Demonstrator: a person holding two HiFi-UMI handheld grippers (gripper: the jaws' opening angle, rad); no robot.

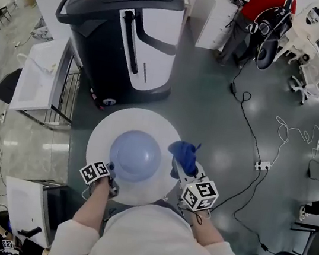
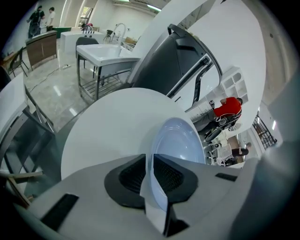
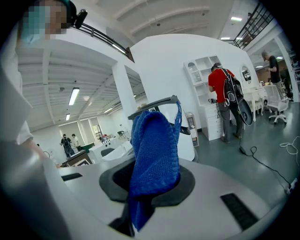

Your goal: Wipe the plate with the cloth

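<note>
A pale blue plate [image 1: 136, 155] is over the round white table [image 1: 112, 123], held by its near-left rim in my left gripper [image 1: 109, 174], which is shut on it. In the left gripper view the plate [image 2: 178, 140] stands edge-on between the dark pads [image 2: 133, 174], tilted up. My right gripper [image 1: 178, 168] is shut on a blue knitted cloth [image 1: 184, 153], held just right of the plate and apart from it. The cloth [image 3: 154, 159] bunches upward out of the jaws in the right gripper view.
A large dark grey and white machine [image 1: 127, 29] stands just beyond the table. A white sink unit [image 1: 35, 77] is at the left. Cables [image 1: 254, 139] trail over the grey floor at the right. A person in a red top [image 1: 258, 13] stands at the far back.
</note>
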